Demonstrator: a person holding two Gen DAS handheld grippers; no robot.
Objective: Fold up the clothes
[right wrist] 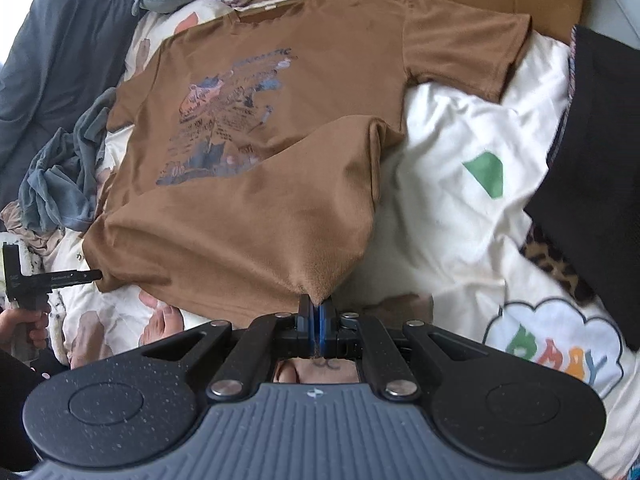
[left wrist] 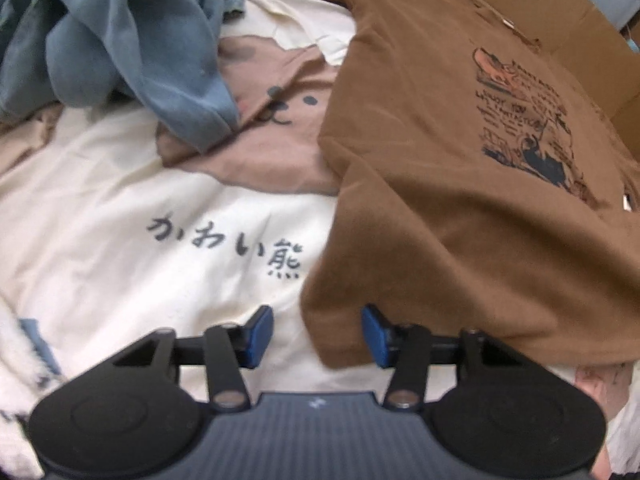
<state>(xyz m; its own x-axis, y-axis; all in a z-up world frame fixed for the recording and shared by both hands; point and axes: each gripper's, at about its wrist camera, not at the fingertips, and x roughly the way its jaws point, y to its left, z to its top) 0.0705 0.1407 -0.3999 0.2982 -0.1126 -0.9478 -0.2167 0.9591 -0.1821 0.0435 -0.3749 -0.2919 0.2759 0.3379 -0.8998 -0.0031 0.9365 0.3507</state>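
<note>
Though L hand-held gripper [left wrist: 317,336] agape, R hand-held gripper [right wrist: 316,320] clamped on fuzzy brown tee [right wrist: 256,184] hem.

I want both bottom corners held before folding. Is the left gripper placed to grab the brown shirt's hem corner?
Probably yes: the left gripper is open with the brown shirt's corner between its pads, nothing in the way.

Light: soft, even, fairly bright, no glare | Shadows: faint | Blur: print on brown shirt [left wrist: 480,160] smeared, blue cloth [left wrist: 132,40] soft | Distortion: fisheye bending, dark corners | Focus: tongs' housings sharp.
</note>
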